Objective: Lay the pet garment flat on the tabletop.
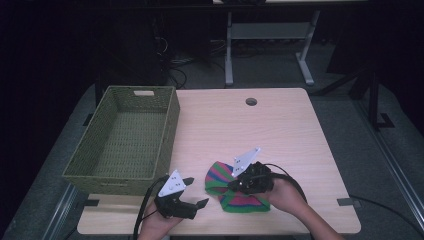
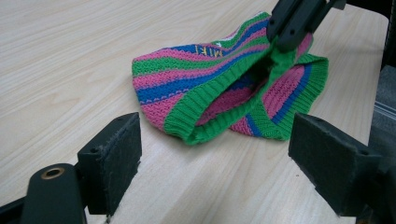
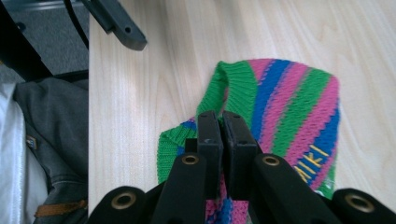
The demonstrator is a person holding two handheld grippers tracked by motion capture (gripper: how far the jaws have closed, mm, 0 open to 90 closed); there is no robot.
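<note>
At the near edge of the wooden table (image 1: 280,125), the left gripper (image 1: 192,192) rests with its jaws spread wide and nothing between them, just left of the striped knit hat (image 1: 222,182). Its own view looks between the two pads at the hat's (image 2: 224,88) green ribbed rim, which lies close ahead on bare wood. The right gripper (image 1: 234,186) sits just right of the left one, jaws pressed together and pinching the hat's (image 3: 289,102) green rim, the fold lifted slightly. The hat lies near the table's near edge, a little left of centre. Farther off on the left stands the green woven basket (image 1: 170,122), its near wall close to the left gripper. To the right and beyond the hat, open tabletop runs to the far edge, where a round cable hole (image 1: 251,101) sits.
</note>
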